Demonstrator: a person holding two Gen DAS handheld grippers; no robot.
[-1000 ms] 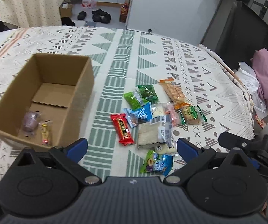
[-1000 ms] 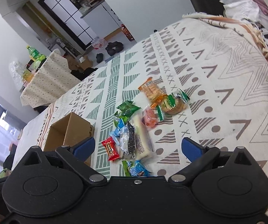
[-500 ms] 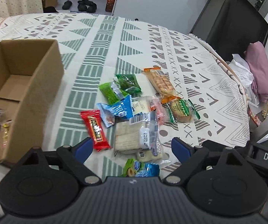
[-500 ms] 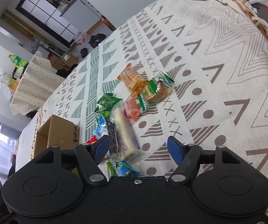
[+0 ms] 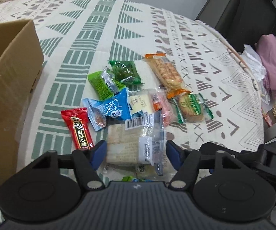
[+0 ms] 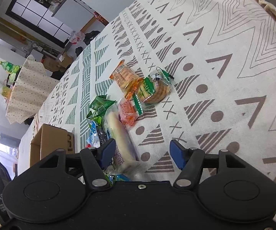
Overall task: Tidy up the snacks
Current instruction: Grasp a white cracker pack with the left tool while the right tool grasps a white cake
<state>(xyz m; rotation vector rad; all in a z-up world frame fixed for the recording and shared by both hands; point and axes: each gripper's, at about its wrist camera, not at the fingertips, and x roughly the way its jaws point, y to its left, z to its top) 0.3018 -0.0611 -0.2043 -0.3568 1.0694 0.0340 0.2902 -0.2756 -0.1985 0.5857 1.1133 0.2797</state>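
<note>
A pile of wrapped snacks lies on the patterned tablecloth (image 5: pixel 99 28). My left gripper (image 5: pixel 136 155) hangs low over a clear-wrapped pale cake pack (image 5: pixel 124 141). Its jaws are closing, one blue pad at each side of the pack, and I see no press on it. A red candy (image 5: pixel 79 128), a blue packet (image 5: pixel 115 107) and green packets (image 5: pixel 101 84) lie just beyond. My right gripper (image 6: pixel 142 154) is also closing, with the end of the same pack (image 6: pixel 120 140) beside its left pad. The cardboard box (image 5: pixel 13 80) stands at the left.
An orange cracker pack (image 5: pixel 165 72), a green-wrapped round biscuit (image 5: pixel 190 107) and a pink packet (image 5: pixel 164 111) lie to the right of the pile. The table's edge runs down the right, with pink cloth (image 5: pixel 272 67) and a dark chair (image 5: pixel 243 19) past it.
Both grippers have sunk toward the snack pile and their jaws have narrowed. The box has slid to the left edge of the left wrist view. The right view has rolled.
</note>
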